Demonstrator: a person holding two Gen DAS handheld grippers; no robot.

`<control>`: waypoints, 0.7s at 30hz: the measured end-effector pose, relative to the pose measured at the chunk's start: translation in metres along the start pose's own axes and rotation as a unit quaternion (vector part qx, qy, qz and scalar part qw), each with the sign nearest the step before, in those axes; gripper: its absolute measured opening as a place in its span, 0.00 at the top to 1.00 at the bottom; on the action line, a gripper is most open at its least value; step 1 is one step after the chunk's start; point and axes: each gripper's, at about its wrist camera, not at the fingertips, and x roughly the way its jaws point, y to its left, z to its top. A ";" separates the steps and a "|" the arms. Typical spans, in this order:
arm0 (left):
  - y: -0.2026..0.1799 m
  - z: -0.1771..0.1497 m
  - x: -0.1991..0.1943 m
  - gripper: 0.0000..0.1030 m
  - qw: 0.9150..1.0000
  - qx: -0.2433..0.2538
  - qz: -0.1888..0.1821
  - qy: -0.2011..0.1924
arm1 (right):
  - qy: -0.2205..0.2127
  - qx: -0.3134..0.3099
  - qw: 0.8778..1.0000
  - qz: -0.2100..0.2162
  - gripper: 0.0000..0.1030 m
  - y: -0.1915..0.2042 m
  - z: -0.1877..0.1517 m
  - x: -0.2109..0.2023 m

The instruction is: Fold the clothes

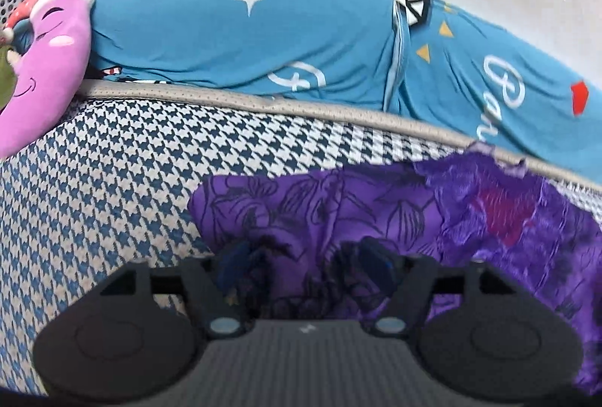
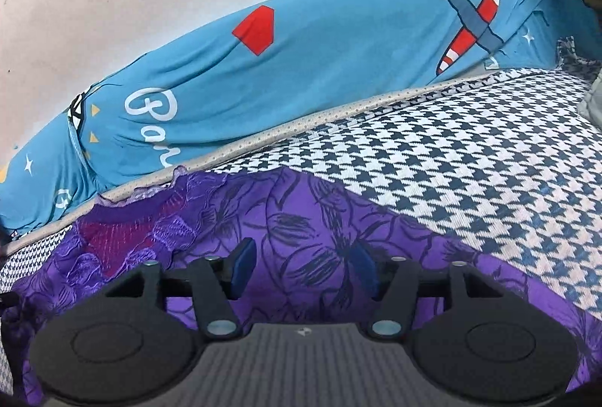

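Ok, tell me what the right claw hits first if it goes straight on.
Probably the purple floral garment: the open right claw sits just over it. Past it lie the houndstooth cover and the blue pillow. Depth is unclear.

Purple garment (image 2: 320, 219) with dark flower outlines, blue-and-white houndstooth mattress cover (image 1: 113, 181), blue pillow (image 1: 263, 42) with white stars, pink plush toy (image 1: 49, 61)
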 end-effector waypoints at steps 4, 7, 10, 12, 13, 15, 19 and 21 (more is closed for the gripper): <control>-0.001 0.000 -0.001 0.25 1.000 -0.003 0.003 -0.012 | -0.008 -0.004 1.000 0.002 0.37 0.002 0.003 0.008; -0.003 -0.002 0.000 0.25 1.000 -0.003 0.001 -0.011 | -0.015 -0.014 1.000 0.010 0.35 0.008 0.005 0.015; -0.005 -0.003 0.001 0.25 1.000 -0.004 0.001 -0.010 | -0.021 -0.034 0.999 0.013 0.35 0.016 0.008 0.023; -0.006 -0.003 0.002 0.25 1.000 -0.007 0.003 -0.010 | -0.025 -0.046 0.999 0.010 0.35 0.022 0.011 0.030; -0.006 -0.003 0.003 0.25 1.000 -0.009 0.003 -0.010 | -0.027 -0.052 0.998 0.008 0.35 0.024 0.012 0.033; -0.005 -0.002 0.005 0.25 1.000 -0.013 0.004 -0.009 | -0.029 -0.056 0.998 0.007 0.35 0.028 0.014 0.040; -0.005 0.000 0.010 0.24 1.000 -0.016 0.003 -0.004 | -0.026 -0.073 0.997 -0.004 0.34 0.034 0.014 0.054; -0.004 0.000 0.012 0.24 1.000 -0.018 0.002 0.000 | -0.024 -0.085 0.996 -0.009 0.34 0.037 0.015 0.060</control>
